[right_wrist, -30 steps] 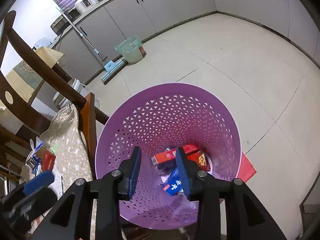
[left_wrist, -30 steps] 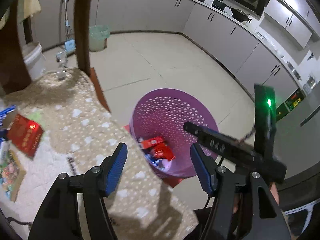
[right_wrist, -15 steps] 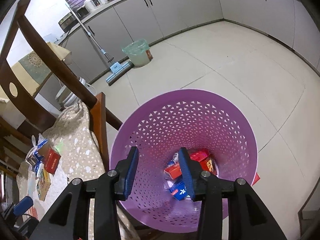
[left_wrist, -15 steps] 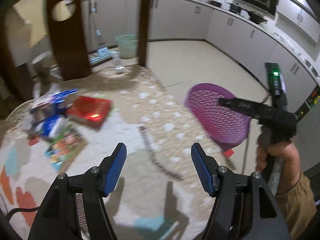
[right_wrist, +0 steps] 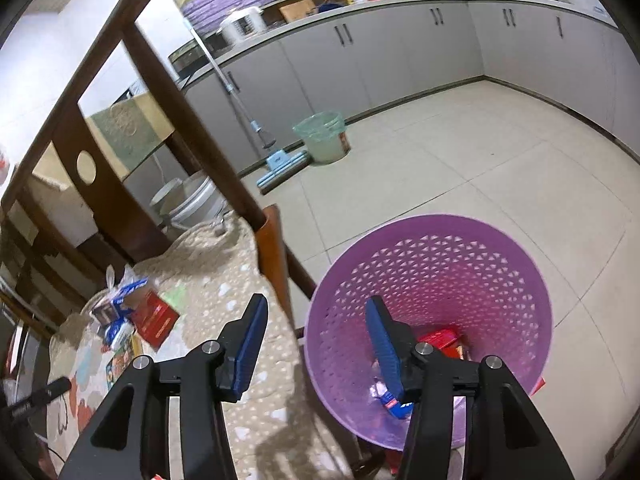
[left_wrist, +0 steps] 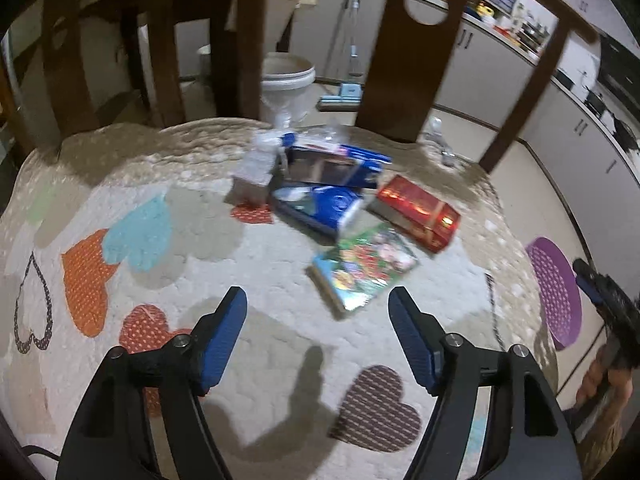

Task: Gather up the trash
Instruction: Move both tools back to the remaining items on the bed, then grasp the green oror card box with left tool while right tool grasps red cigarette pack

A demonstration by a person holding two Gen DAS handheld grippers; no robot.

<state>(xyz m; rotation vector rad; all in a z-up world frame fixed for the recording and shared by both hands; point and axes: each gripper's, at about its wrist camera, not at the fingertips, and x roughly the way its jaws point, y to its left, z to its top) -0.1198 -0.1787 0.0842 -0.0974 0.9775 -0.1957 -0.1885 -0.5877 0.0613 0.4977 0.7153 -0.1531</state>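
Left gripper (left_wrist: 318,322): my fingers just widened, empty, near the colourful packet (left_wrist: 362,266).
Right gripper (right_wrist: 316,344): fingers just widened, empty, over the purple basket (right_wrist: 520,264).

A quilted cover (left_wrist: 248,264) printed with hearts is spread over the seat of a dark wooden chair (right_wrist: 168,92). A mop (right_wrist: 280,162) is leaned against grey cabinets (right_wrist: 400,52), beside a green bin (right_wrist: 324,138). A white bucket (left_wrist: 288,80) is seen behind the chair.
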